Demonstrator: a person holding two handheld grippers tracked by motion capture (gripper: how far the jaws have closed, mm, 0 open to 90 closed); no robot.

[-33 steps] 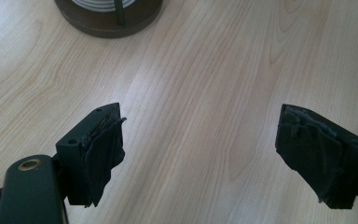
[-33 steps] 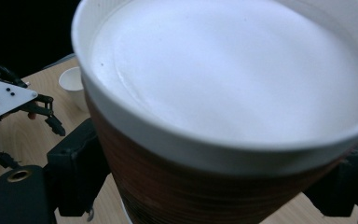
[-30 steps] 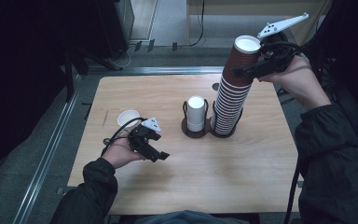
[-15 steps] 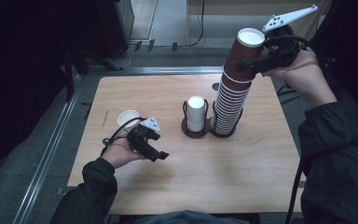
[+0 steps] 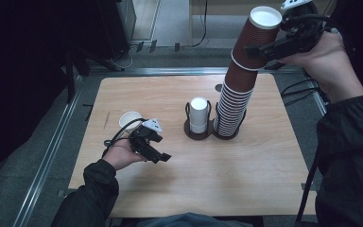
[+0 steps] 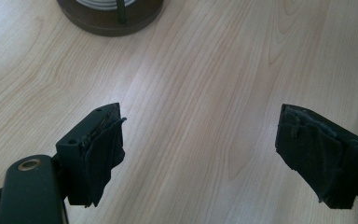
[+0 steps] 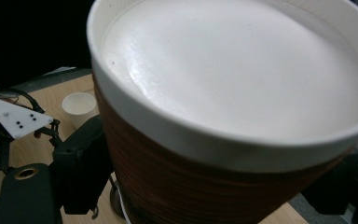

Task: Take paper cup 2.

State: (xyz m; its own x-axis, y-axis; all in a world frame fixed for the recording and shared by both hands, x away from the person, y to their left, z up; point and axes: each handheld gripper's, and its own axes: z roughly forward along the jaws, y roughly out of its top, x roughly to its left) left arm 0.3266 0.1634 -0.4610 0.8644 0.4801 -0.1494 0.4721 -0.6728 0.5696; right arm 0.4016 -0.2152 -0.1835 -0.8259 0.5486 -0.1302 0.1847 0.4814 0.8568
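Note:
A tall stack of brown paper cups (image 5: 230, 111) stands in a dark holder (image 5: 192, 134) at the table's middle. My right gripper (image 5: 254, 46) is shut on the top brown cup (image 5: 260, 30), raised and tilted above the stack, its lower end still at the stack's top. In the right gripper view that cup (image 7: 223, 93) shows its white inside between the two jaws. My left gripper (image 5: 163, 157) hovers low at the front left, open, with bare wood between its pads (image 6: 100, 154).
A short stack of white cups (image 5: 199, 113) sits in the holder's left ring. A single small white cup (image 5: 130, 119) stands on the wooden table (image 5: 246, 179) just behind my left hand. A metal rail runs along the table's left side.
My right gripper has risen with the top brown cup, drawing it up out of the stack. The left gripper has stayed where it was.

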